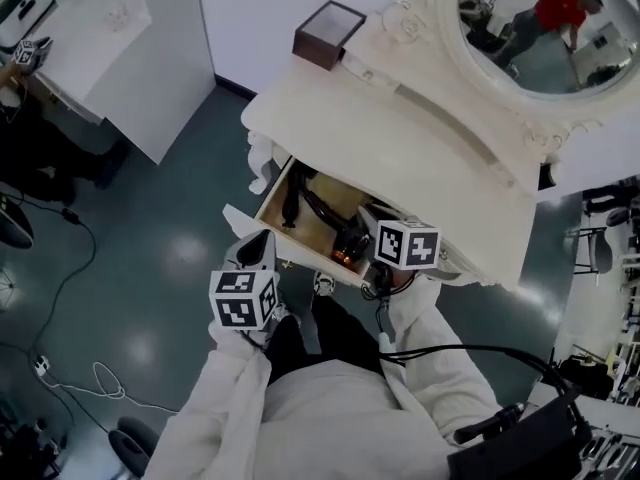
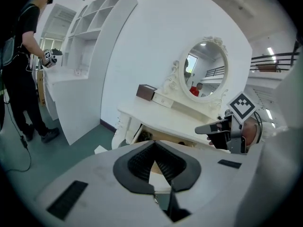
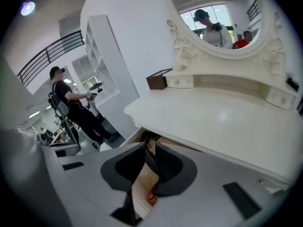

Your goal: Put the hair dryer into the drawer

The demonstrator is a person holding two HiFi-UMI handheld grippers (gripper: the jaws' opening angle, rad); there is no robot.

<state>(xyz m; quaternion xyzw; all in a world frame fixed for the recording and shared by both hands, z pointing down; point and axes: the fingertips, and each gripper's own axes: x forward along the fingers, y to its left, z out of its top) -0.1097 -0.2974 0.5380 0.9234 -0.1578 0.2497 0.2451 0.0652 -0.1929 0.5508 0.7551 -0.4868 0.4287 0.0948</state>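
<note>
Head view: hair dryer lies inside open drawer; placing step looks done, next move likely pushing the drawer front in squarely. Right gripper over drawer, jaws slightly apart, empty. Left gripper by drawer front, jaws together, holding nothing

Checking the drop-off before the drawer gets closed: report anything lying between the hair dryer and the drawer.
Nothing visible does. The hair dryer already lies inside the open drawer, under the dressing table's top. The right gripper points down at it, jaws slightly apart with nothing held between them.
</note>
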